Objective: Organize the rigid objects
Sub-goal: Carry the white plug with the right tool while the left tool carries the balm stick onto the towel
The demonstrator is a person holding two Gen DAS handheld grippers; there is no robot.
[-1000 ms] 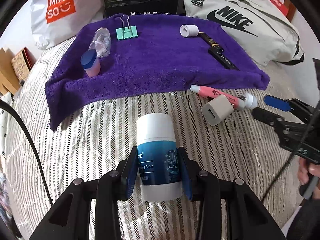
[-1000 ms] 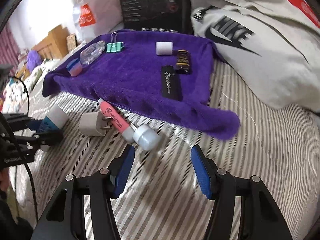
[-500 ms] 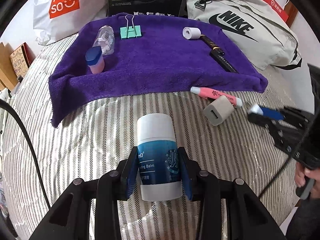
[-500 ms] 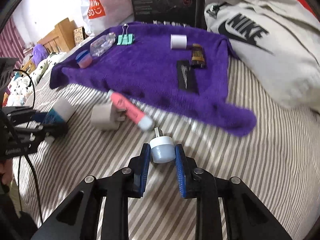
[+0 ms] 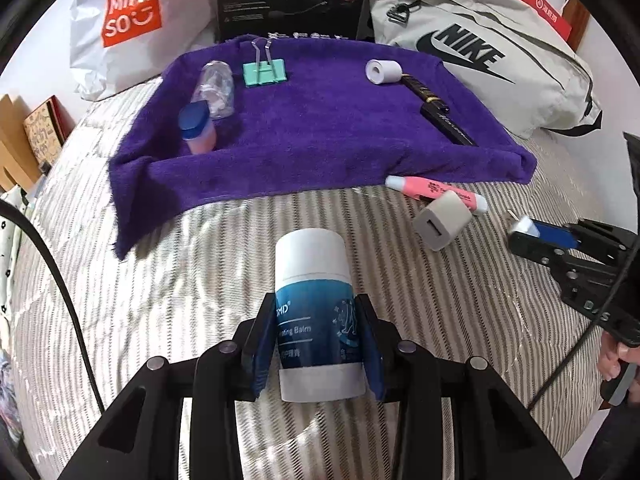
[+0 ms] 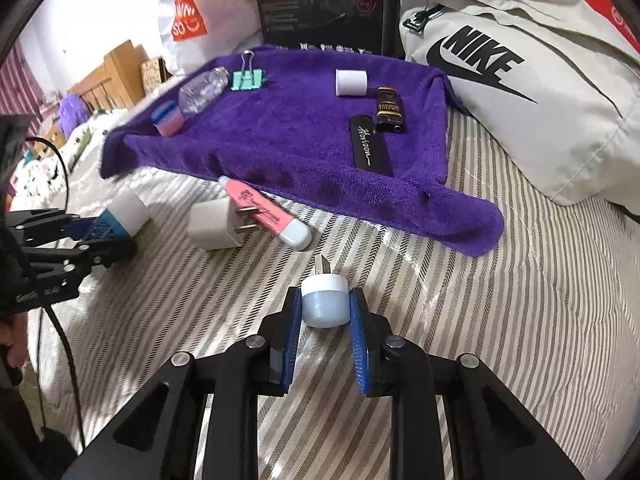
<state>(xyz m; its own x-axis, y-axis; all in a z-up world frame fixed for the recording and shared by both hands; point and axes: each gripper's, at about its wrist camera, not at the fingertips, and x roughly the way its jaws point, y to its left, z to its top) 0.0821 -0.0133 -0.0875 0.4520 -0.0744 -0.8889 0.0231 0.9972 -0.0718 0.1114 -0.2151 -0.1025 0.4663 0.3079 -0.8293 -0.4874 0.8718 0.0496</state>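
"MINISO" on the shopping bag (image 5: 132,12), "NIKE" on the grey bag (image 5: 472,46), "Horizon" on the black case (image 6: 370,146).

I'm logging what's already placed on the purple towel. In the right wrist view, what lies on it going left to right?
Pink jar with blue lid → clear bottle → green binder clip → white roll → black Horizon case. The dark gold-labelled item overlaps the case in the order, so I leave it out.

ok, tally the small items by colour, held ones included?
Pink: 2 (jar, highlighter)
White: 2 (roll, charger)
Black: 2 (gold-label item, Horizon bar)
Blue-white: 2 (balm stick, USB plug)
Green: 1 (binder clip)
Clear: 1 (bottle)
Total: 10
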